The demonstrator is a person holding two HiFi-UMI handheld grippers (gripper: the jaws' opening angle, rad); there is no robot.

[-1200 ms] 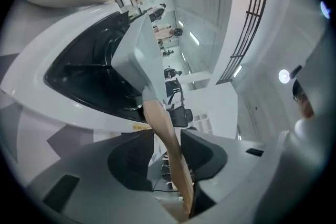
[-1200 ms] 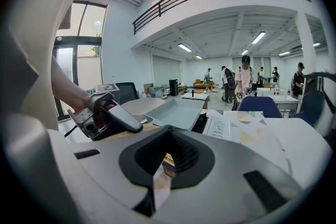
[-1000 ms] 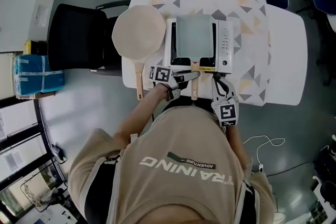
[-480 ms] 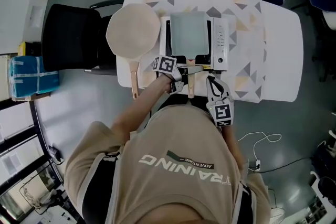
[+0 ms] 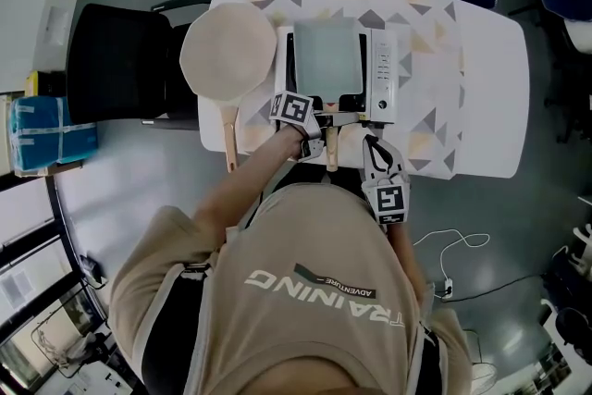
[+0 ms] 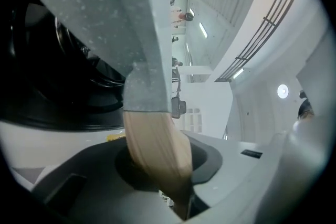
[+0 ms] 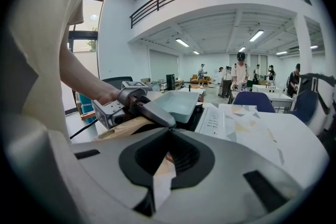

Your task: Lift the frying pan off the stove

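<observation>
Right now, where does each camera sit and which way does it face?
Head view: above the person, looking steeply down at the table; shoulders, arms, left gripper and right gripper show.
Left gripper view: on the left gripper, looking along the wooden handle clamped in its jaws, which have just been closing, toward the frying pan.
Right gripper view: on the right gripper, facing across the stove; its shut jaws show.
All three show the frying pan.

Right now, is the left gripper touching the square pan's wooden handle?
Touching. Left gripper view: the wooden handle sits pinched between the left gripper's fingers, which have just been closing.
</observation>
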